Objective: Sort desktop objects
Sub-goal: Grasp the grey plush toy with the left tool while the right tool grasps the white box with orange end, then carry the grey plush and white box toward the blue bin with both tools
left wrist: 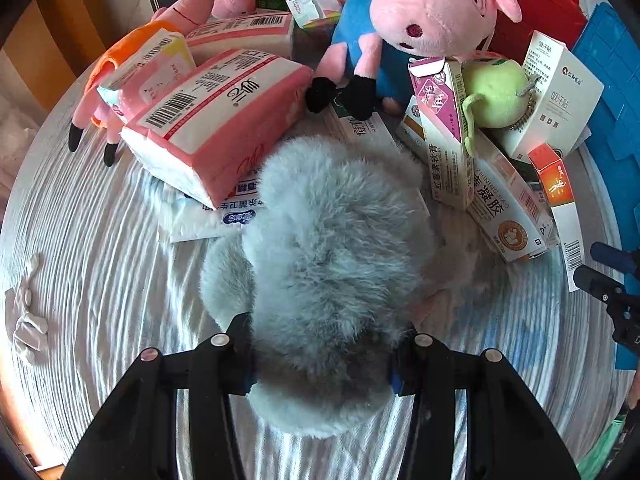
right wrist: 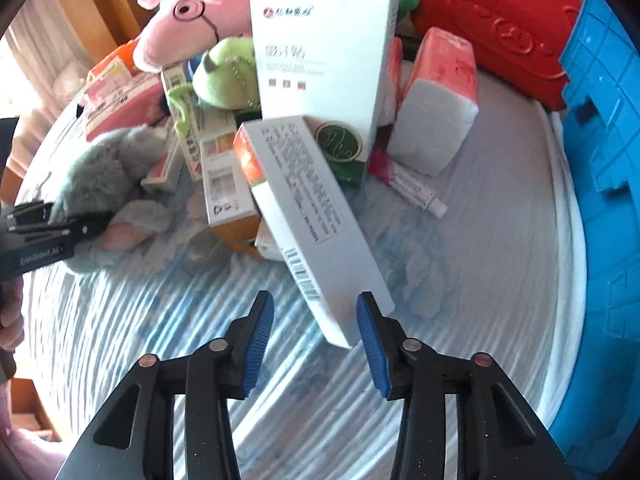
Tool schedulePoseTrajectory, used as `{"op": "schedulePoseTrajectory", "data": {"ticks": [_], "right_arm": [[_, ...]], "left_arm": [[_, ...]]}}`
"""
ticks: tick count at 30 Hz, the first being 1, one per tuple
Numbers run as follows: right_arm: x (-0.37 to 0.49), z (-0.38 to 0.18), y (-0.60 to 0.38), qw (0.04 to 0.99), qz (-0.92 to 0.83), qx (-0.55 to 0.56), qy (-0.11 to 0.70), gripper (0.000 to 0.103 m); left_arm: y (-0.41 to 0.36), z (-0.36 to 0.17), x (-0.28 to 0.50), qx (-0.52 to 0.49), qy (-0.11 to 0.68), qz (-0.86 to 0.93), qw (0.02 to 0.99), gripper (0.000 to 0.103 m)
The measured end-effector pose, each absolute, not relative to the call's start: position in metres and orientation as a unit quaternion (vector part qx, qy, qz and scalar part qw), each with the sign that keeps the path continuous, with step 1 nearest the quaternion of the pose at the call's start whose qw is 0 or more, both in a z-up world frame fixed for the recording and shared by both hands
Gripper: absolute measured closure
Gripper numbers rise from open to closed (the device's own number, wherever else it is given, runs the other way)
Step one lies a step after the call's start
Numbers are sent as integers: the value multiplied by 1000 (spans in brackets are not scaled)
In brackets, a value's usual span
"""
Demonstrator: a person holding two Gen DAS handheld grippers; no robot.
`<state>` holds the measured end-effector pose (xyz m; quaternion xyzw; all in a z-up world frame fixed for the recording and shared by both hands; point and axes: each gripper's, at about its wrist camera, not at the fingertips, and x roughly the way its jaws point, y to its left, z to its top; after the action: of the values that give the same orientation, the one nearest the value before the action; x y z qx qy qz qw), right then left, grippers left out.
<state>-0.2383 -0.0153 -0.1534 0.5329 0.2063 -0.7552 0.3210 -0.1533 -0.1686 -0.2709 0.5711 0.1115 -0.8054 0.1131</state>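
My left gripper is clamped on the grey plush toy: both fingers press into its fur at the near end, and the rest of its body lies forward on the striped cloth covering the counter. From the right wrist view, that toy sits at the left side of the pile, with the left gripper against it.

My right gripper stands with its blue pads apart. The near end of a long white box with a barcode reaches between them; it appears to touch the right pad, though the blur prevents confirmation.

The remaining items are heaped beyond:
- pink tissue packs at left;
- a pink pig plush at the back;
- a green plush among the medicine cartons;
- a tall white carton standing upright;
- a red bin and a blue bin at the right edge.
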Motion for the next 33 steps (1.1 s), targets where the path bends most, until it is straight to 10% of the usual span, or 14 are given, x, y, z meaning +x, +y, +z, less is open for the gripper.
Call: {"op": "schedulePoseTrajectory", "data": {"ticks": [33], "right_arm": [[-207, -90, 9, 357, -797, 457, 169, 57]], "left_arm": [[-140, -164, -98, 436, 55, -889, 129, 63]]}}
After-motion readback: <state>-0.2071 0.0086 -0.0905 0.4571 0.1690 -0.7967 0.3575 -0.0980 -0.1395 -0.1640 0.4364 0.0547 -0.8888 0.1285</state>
